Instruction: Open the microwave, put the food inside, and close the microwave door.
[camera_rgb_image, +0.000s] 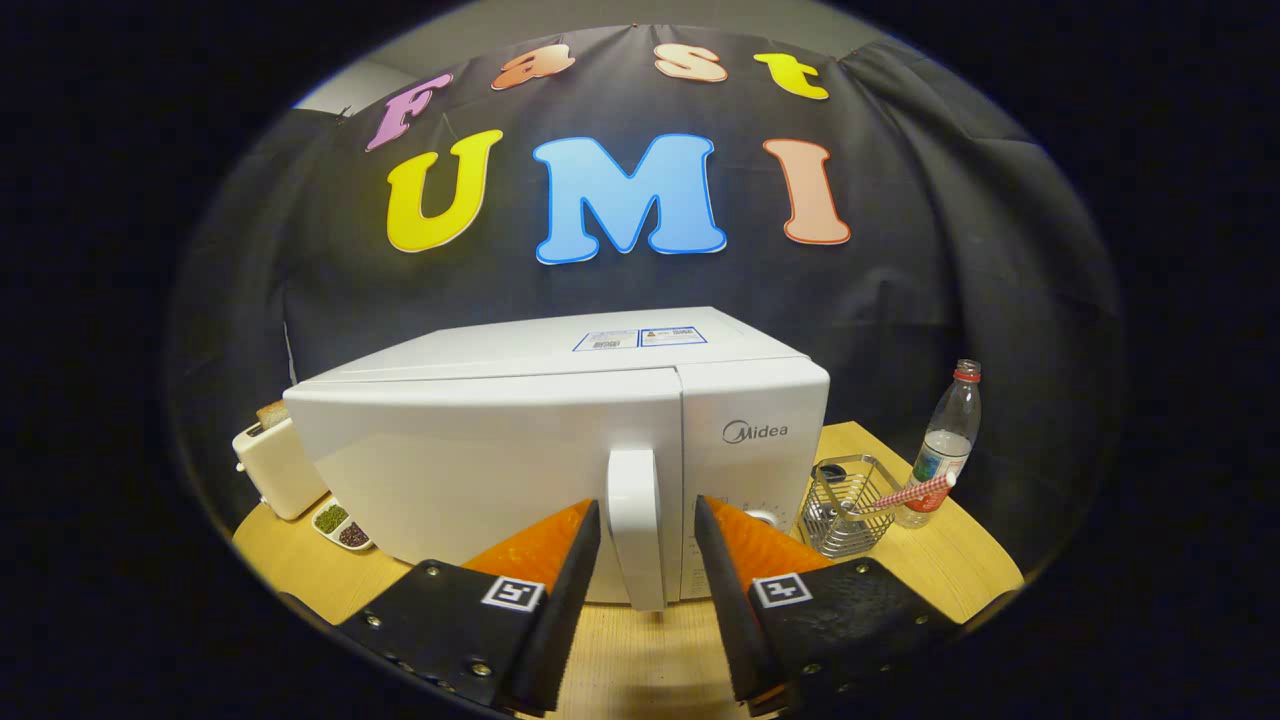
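A round wooden table (930, 560) stands before the booth's black cloth wall. At the left sits a cream toaster (272, 468) with a small divided dish (342, 526) beside it, both clear of the door's swing, it seems. The white microwave (560, 440) fills the middle, door closed. The gripper (648, 520) is spread moderately wide, its fingers flanking the vertical door handle (636, 525) without pressing it, likely placed to close and pull. To the right stand a wire basket (845, 505) and a plastic bottle (945, 445).
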